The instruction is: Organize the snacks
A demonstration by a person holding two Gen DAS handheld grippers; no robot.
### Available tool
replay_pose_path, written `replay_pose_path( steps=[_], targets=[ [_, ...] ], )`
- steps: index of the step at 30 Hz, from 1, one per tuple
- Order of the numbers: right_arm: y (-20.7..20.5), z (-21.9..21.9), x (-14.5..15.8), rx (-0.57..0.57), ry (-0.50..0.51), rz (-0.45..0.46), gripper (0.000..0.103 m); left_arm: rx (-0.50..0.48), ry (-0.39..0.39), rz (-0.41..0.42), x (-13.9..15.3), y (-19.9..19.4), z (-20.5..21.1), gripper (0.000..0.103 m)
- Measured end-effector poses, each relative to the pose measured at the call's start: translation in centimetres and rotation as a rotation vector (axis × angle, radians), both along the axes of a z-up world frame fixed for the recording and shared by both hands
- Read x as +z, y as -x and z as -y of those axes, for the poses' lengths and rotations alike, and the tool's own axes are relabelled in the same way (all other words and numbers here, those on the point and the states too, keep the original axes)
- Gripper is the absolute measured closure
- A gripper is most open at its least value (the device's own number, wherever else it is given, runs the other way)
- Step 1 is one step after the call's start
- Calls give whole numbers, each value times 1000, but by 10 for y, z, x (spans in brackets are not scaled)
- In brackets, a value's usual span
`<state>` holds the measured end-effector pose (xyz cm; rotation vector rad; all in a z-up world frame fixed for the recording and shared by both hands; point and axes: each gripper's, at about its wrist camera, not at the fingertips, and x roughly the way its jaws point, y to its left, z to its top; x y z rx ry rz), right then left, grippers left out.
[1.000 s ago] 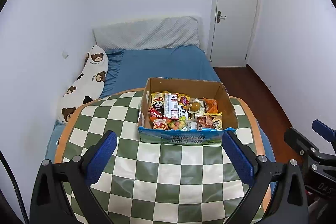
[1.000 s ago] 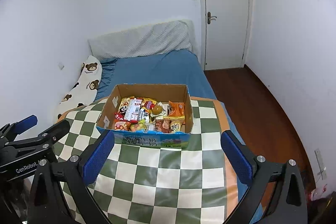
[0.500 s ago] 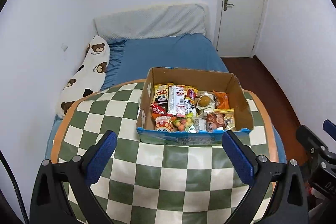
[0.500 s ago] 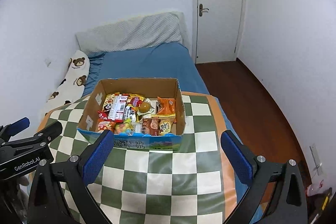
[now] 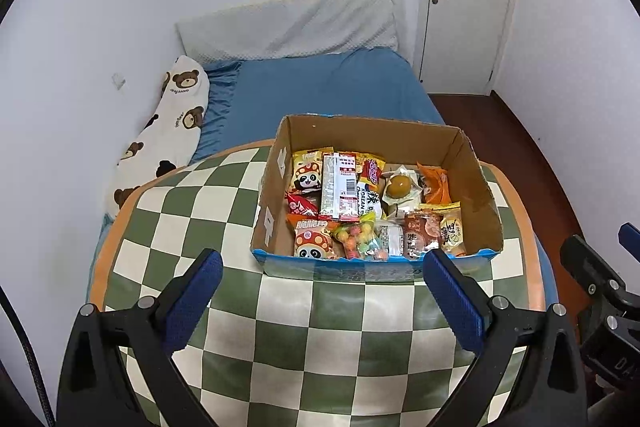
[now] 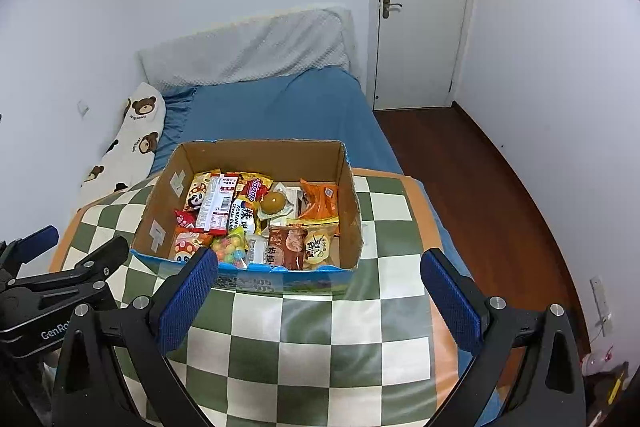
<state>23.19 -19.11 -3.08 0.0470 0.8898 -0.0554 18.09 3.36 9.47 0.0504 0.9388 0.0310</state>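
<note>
Both hand-held grippers wide open, nothing held: left hand-held gripper and right hand-held gripper hover over the checkered counter, short of the cardboard box. Box sits at counter's 12 o'clock edge w/ snacks packed inside; bed behind it.

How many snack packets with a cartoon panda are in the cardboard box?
2. One panda packet lies at the far left corner of the cardboard box, the other panda packet at the near left corner. More may be hidden underneath.
</note>
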Motion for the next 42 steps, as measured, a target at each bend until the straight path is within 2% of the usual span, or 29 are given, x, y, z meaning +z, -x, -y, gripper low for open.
replay_pose_path(
  steps=[15, 42],
  targets=[
    [-11, -1, -13, -7, -5, -33, 0, -2, -2, -9, -4, -5, -1, 0],
    [-8, 3, -18, -17, 0, -47, 0, -8, -3, -4, -6, -5, 2, 0]
  ],
)
